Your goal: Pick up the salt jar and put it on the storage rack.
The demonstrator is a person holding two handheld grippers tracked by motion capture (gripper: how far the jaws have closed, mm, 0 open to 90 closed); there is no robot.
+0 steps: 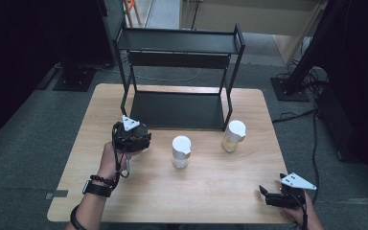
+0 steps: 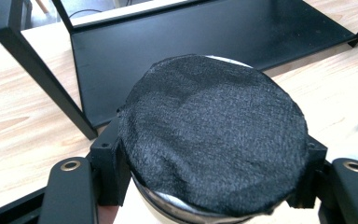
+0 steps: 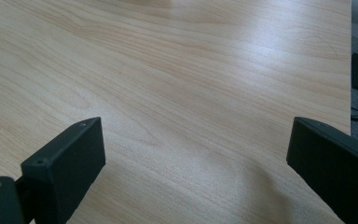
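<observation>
- The rack (image 1: 177, 67) is the big obstacle: its black bottom shelf (image 2: 205, 42) lies straight ahead of your left gripper (image 1: 131, 136), with a slanted leg (image 2: 42, 74) on the near left. If you carry the jar in at this height without lining it up between the posts, its side may knock a leg or the upper shelf edge, and a knock could twist it in the clamp.
- The table (image 1: 206, 191) gives you room, but two more jars stand on it: a white-capped jar (image 1: 181, 151) just to the right of your left gripper and a jar with pale contents (image 1: 234, 136) near the rack's right leg. I judge a sideways swing of your left hand could tip the nearer one.
- Your left gripper is clamped on the held jar (image 2: 214, 140), jaws pressing its sides near the top. So high a grip could let the body swing or slide if you tilt it.
- The held jar sits at the left of the table in front of the rack; whether it is lifted or resting I cannot tell. Its round top is covered by fuzzy black fabric with a ragged edge; a pale rim and a whitish body show below.
- Your right gripper (image 1: 280, 194) hangs at the table's near right corner, jaws wide apart with nothing but bare wood between them.
</observation>
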